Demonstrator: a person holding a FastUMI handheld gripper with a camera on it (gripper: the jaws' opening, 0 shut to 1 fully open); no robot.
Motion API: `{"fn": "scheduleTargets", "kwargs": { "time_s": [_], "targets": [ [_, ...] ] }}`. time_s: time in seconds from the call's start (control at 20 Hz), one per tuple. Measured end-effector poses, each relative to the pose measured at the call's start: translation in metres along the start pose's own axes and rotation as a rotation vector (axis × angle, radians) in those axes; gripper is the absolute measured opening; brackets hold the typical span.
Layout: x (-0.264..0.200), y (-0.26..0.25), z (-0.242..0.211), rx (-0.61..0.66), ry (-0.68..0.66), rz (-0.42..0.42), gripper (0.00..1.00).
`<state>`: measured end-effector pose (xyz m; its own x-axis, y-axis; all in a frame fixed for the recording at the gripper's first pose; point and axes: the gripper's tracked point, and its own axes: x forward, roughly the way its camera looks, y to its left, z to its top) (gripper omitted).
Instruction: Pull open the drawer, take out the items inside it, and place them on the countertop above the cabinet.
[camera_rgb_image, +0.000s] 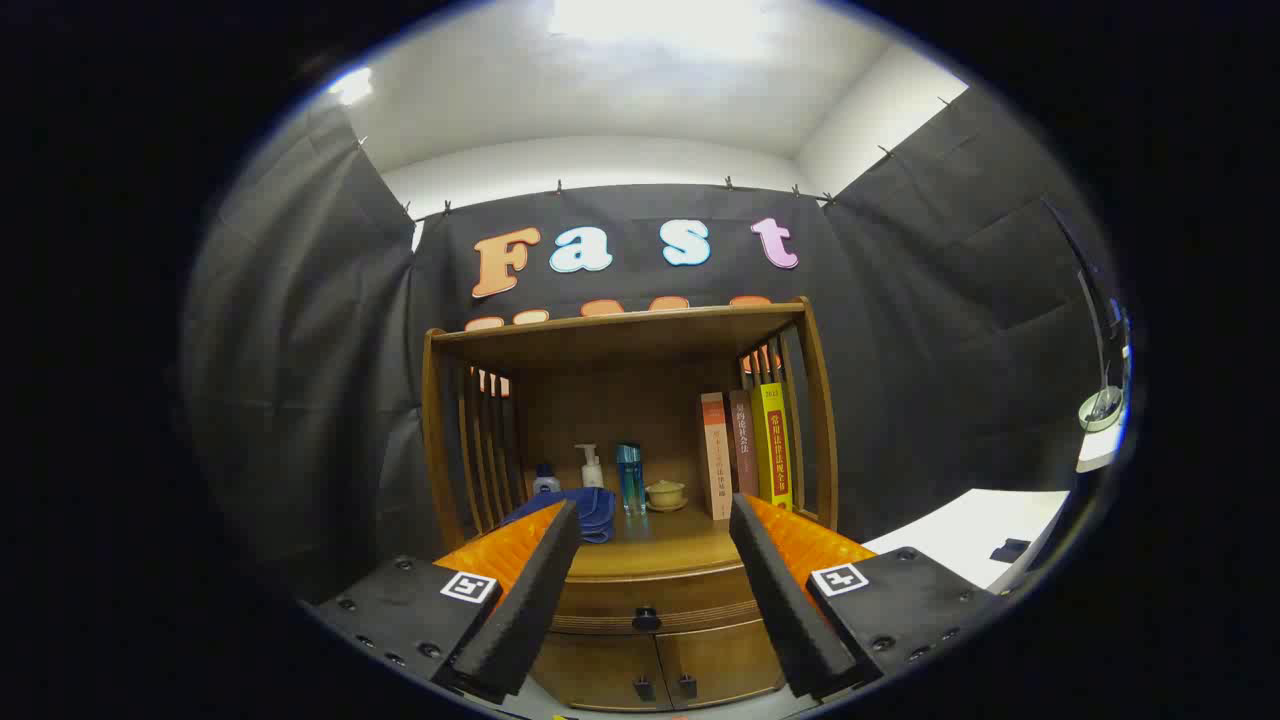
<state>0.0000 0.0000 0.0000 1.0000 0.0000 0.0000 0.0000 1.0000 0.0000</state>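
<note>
- The drawer (650, 596) is a shallow wooden band across the front of the cabinet (650, 650), just under the countertop (660, 552); it sits flush and closed, so its contents cannot be seen.
- A small dark knob (646, 620) marks the middle of the drawer front, and the wood is a warm brown with fine horizontal grooves below.
- Under the drawer two cabinet doors (655, 668) meet in the centre, each with a small dark pull.
- The gripper (655, 518) hangs released in front of the cabinet, its two fingers spread wide and touching nothing; the knob lies between them, beyond the tips.
- On the countertop, under a slatted wooden shelf frame (625, 335), a folded blue cloth (592, 512) lies near the left finger.
- Farther back stand a small dark-capped bottle (545, 480), a white pump bottle (590, 467) and a tall blue bottle (629, 478) in a row.
- To the right of them sits a small lidded cup on a saucer (665, 495).
- Three upright books (745, 450) lean against the frame's right side.
- A white table (975, 535) stands far off to the right.
</note>
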Motion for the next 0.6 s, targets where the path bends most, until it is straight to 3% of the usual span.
{"fn": "scheduleTargets", "kwargs": {
  "time_s": [0.6],
  "targets": [
    [0.0,-0.0025,0.0,0.015,0.01,-0.003,0.99]
  ]
}}
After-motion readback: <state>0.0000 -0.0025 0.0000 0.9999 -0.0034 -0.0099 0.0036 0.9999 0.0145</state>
